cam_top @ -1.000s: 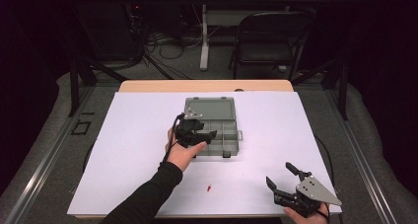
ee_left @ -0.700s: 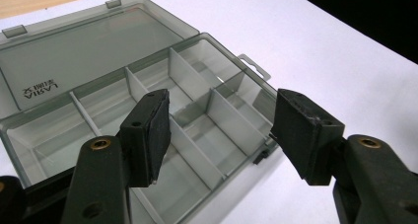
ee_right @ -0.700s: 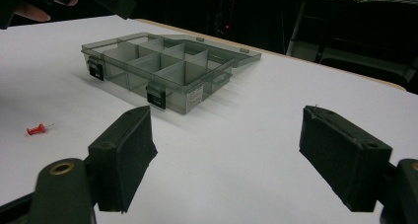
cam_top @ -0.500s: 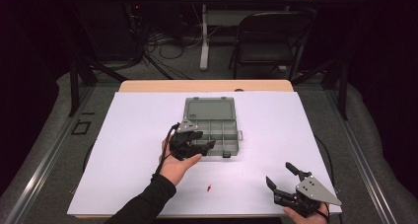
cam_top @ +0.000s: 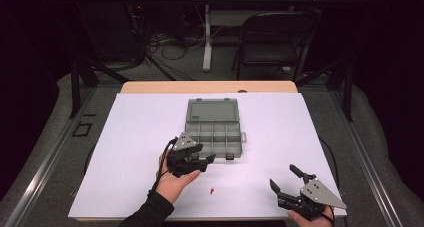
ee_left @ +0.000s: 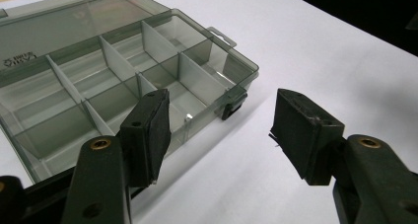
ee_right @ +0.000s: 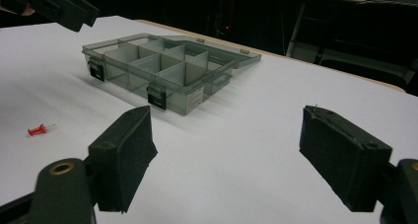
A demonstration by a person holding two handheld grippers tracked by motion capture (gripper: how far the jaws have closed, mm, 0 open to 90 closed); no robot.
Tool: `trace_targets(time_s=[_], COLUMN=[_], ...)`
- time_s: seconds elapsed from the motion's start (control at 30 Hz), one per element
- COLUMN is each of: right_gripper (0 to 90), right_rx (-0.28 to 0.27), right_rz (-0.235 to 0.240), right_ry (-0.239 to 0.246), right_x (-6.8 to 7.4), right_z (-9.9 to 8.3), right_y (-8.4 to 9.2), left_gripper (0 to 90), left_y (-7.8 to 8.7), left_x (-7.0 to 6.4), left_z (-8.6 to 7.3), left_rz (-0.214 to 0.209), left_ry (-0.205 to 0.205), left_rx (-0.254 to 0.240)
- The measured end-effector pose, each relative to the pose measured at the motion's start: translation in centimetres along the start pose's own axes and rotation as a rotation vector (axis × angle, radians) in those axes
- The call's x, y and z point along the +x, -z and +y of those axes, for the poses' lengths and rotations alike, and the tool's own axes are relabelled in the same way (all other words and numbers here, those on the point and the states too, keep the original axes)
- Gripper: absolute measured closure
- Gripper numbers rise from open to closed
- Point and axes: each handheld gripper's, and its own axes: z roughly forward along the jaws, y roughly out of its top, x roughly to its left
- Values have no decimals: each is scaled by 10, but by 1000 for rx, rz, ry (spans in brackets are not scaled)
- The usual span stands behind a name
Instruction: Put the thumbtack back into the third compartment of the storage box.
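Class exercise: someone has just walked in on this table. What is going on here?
A person holds a two-jaw gripper in each hand over a white-covered table. The left gripper, jaws open and empty, is at the near edge of an open grey compartment box whose compartments look empty. The right gripper, also open, sits near the table's front right. A red pushpin lies between them, untouched.

Grey clear organiser box (cam_top: 214, 129); red pushpin (cam_top: 212, 191); white table cover (cam_top: 135, 137); black grippers.
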Motion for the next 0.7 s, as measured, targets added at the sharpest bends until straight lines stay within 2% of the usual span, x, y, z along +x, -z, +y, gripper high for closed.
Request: trace_targets(time_s=[0.1, 0.4, 0.57, 0.7], right_gripper=[202, 202, 202, 202], right_rx=[1, -3, 1, -1], right_rz=[0, -2, -3, -3], right_ry=[0, 6, 7, 8], right_x=[0, 0, 0, 1], right_z=[0, 0, 0, 1], right_y=[0, 0, 1, 1], left_gripper=[395, 451, 456, 461], left_y=[3, 8, 11, 13], left_x=[-2, -8, -9, -10], left_z=[-5, -20, -26, -29], left_rz=[2, -30, -35, -36], left_ry=[-6, 0, 19, 19], left_rx=[1, 9, -1, -4])
